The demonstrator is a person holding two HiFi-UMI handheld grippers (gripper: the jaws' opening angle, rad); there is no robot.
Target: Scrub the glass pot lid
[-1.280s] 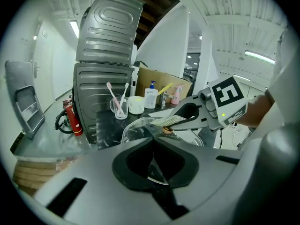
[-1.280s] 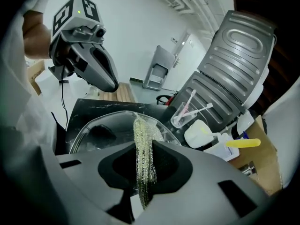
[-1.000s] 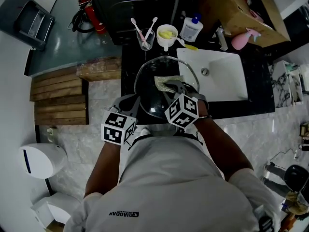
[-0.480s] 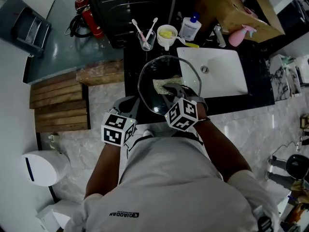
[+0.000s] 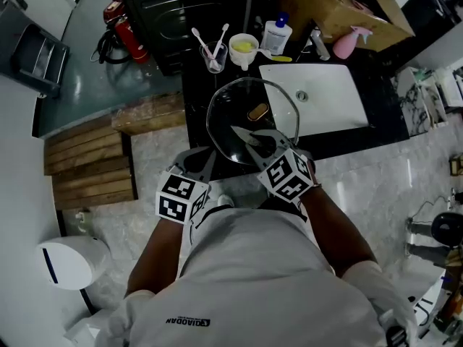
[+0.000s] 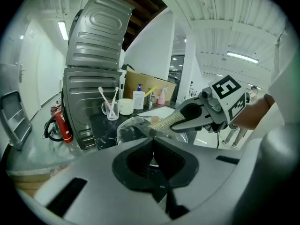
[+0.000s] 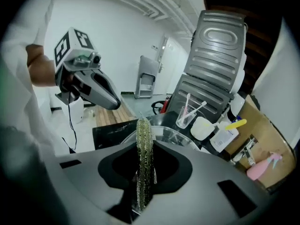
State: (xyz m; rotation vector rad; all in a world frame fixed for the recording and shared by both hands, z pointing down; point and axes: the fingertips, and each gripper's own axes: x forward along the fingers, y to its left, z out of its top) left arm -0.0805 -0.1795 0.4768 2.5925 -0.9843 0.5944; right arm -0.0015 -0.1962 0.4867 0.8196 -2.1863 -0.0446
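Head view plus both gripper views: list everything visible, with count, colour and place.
pot lid: one, clear glass, raised over the black counter
scouring pad: one, yellow-green, clamped edge-on over the lid
sink: one, white, right of the lid
toothbrushes: two, pink and white, in a glass behind the lid
cup: one, white, beside that glass
bottle: one, white with blue cap, behind the sink
spray bottle: one, pink, behind the sink
fire extinguisher: one, red, left of the counter
left gripper: one, grey, shut on the lid's rim
right gripper: one, grey, shut on the pad
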